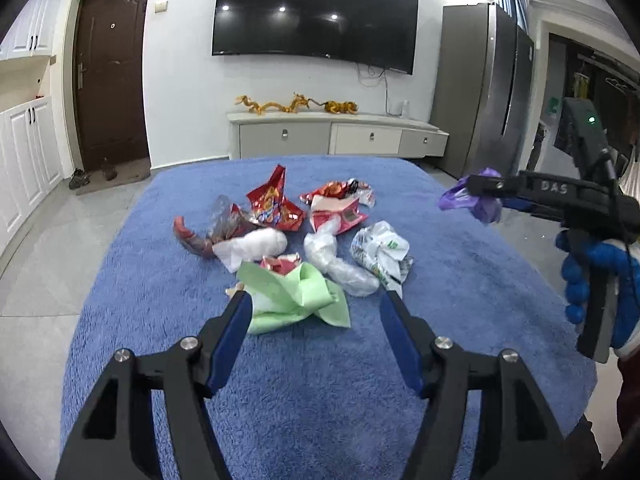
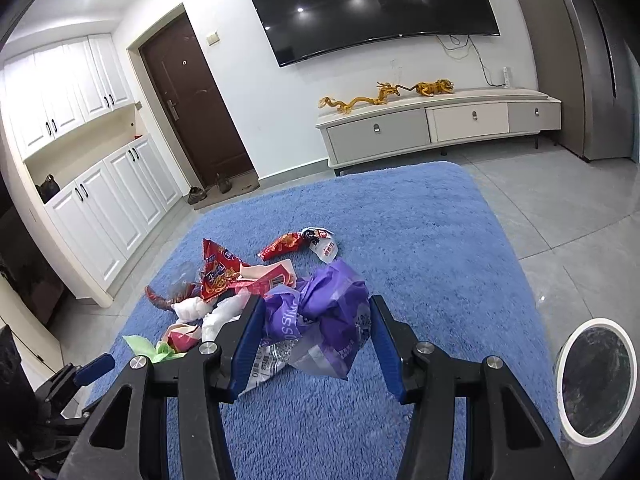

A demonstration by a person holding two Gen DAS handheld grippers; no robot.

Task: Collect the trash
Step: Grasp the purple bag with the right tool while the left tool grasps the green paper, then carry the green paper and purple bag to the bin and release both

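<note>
One piece lifted, most still ahead of you.
Your right tool [image 2: 316, 330] pinches the purple wrapper [image 2: 320, 312]; your left tool [image 1: 316, 308] hangs spread before the wrapper pile [image 1: 288, 240], bin [image 2: 596, 376] at right.

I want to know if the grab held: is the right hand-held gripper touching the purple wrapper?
Touching. In the right wrist view the right hand-held gripper has both blue fingers pressed against the purple wrapper, which hangs clear of the blue rug.
</note>
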